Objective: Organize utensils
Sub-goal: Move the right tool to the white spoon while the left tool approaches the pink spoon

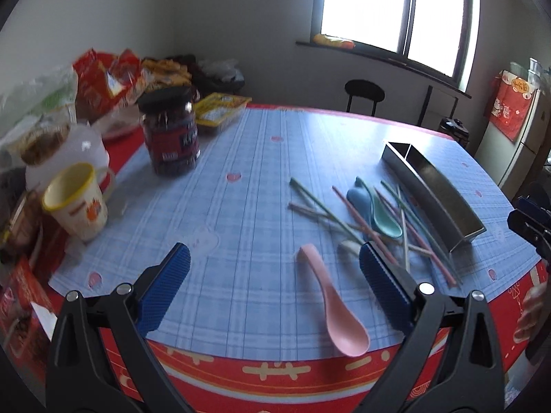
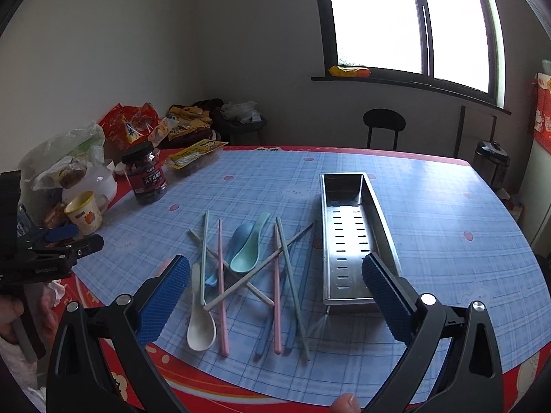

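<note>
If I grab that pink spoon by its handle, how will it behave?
The pink spoon looks like thin moulded plastic, so probably light and stiff. Its smooth handle may slip or twist between the left gripper pads. It lies flat on the tablecloth, apart from the pile, so it will likely slide rather than roll if nudged.

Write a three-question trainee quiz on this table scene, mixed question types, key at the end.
1. True or false: the metal utensil tray already holds chopsticks.
2. Which spoon lies apart from the pile, nearest the left gripper? A) pink spoon B) teal spoon C) white spoon
3. Fill in: both the left gripper and the right gripper are ____.

Key: 1 false, the tray is empty; 2 A; 3 open, holding nothing.
</note>
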`<control>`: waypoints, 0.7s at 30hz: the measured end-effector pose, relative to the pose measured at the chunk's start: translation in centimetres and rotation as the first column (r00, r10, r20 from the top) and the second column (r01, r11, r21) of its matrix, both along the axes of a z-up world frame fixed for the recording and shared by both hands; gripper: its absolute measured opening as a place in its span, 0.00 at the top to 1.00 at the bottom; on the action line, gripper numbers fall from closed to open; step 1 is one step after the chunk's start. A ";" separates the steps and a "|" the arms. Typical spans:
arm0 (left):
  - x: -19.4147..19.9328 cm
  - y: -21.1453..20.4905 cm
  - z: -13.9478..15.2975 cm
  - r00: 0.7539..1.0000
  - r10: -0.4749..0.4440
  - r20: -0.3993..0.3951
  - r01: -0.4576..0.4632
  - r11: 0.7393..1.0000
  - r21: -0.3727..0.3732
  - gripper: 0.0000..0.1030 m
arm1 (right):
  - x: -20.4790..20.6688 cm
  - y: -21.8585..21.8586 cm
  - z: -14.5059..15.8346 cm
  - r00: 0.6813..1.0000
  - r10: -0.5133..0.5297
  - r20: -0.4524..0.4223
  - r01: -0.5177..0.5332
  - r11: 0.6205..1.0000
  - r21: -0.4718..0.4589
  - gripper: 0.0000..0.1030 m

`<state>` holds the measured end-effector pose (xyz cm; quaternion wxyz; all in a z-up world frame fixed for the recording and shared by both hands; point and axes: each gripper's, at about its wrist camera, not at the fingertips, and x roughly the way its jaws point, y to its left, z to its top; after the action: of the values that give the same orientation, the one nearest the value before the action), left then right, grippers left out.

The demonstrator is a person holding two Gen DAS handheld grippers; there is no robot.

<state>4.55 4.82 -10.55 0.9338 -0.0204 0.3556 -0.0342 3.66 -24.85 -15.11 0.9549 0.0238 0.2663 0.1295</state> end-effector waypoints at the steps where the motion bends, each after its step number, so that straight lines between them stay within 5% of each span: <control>1: 0.1 0.2 -0.7 1.000 0.000 -0.013 0.000 1.000 -0.011 0.06 | 0.4 0.5 -0.5 0.999 0.026 -0.030 -0.026 1.000 -0.004 0.05; 10: 0.5 0.9 -4.3 0.994 0.002 -0.108 -0.013 0.995 -0.102 0.09 | 1.7 3.6 -4.8 0.982 0.123 -0.143 -0.131 0.990 -0.047 0.05; 16: 0.5 0.3 -5.4 0.991 -0.043 -0.128 0.030 0.994 -0.106 0.28 | 2.4 4.1 -7.2 0.961 0.191 -0.202 -0.189 0.981 0.031 0.06; 21: 0.7 -0.2 -6.0 0.989 -0.087 -0.119 0.072 0.989 -0.130 0.38 | 2.9 5.1 -8.0 0.945 0.229 -0.233 -0.230 0.973 0.023 0.28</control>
<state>5.28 4.65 -16.52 0.9045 -0.0670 0.4110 -0.0925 6.53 -19.76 -23.13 0.8952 0.0057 0.3782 0.2355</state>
